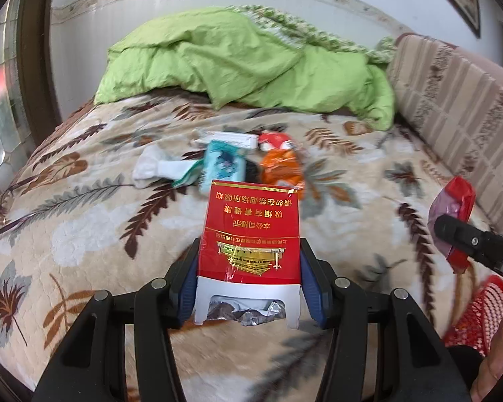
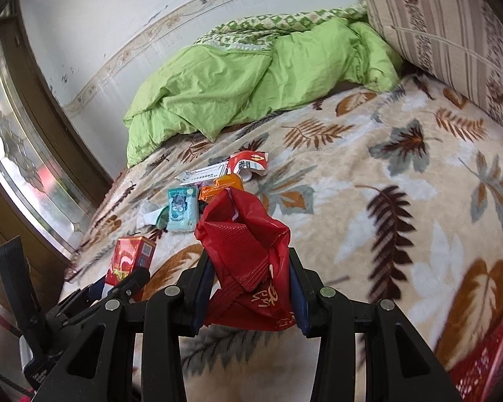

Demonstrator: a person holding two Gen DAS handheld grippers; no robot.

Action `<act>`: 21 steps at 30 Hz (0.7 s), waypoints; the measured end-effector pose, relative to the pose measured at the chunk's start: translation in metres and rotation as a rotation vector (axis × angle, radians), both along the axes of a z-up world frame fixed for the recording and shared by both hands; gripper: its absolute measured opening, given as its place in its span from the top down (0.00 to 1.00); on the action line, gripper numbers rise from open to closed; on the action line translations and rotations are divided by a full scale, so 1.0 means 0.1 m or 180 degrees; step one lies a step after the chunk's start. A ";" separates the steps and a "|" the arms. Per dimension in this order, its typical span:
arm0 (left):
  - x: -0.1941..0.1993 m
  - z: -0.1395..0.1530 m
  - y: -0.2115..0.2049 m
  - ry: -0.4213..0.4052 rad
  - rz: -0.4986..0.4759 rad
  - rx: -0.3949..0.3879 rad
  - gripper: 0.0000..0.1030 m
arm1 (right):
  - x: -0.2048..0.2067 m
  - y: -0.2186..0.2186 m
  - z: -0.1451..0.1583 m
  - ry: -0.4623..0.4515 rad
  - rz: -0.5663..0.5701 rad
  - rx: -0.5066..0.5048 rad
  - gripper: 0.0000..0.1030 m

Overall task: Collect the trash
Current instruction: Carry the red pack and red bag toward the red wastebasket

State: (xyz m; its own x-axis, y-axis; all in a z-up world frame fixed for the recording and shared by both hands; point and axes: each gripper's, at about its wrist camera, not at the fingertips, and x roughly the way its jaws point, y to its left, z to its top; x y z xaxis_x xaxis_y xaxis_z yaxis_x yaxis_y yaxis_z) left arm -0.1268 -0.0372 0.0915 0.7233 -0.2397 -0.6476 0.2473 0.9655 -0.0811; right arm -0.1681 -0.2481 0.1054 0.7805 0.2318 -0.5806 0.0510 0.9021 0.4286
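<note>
Holding a red and white cardboard cigarette pack (image 1: 248, 251) between its blue pads, the left gripper (image 1: 249, 281) is clenched on the two sides of this pack, above the beige leaf-patterned blanket (image 1: 84, 227). The pack shows yellow Chinese characters, turned upside down toward the camera, and a gold building emblem; its open white end shows crumpled silver foil. I cannot read the characters with certainty.

The right gripper (image 2: 249, 288) is clenched on a crumpled red plastic wrapper (image 2: 248, 254), which carries some gold writing near its lower edge, too folded for reading.

The other trash lies in one group on the blanket, beyond the cigarette pack: a light blue tissue packet (image 1: 223, 165) with a cartoon print just behind the pack, an orange foil wrapper (image 1: 280, 169) to the right of the packet, a red and white snack bag (image 1: 275, 142) further behind, a long white paper strip (image 1: 231, 139) with small print that is not legible, and a crumpled white tissue (image 1: 151, 167) to the left. Something dark lies between the blue packet and the orange wrapper, hard to make out.

Far behind the pack is a green crumpled quilt (image 1: 238, 63). At the right of the pack a red plastic mesh basket (image 1: 479, 315) is cut off by the edge, partly hidden by a hand (image 1: 493, 361)
</note>
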 end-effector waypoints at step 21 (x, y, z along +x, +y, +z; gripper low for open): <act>-1.30 0.57 -2.23 0.0371 -0.2333 -0.0240 0.49 | -2.23 -2.14 0.24 0.0011 -0.1452 0.0328 0.58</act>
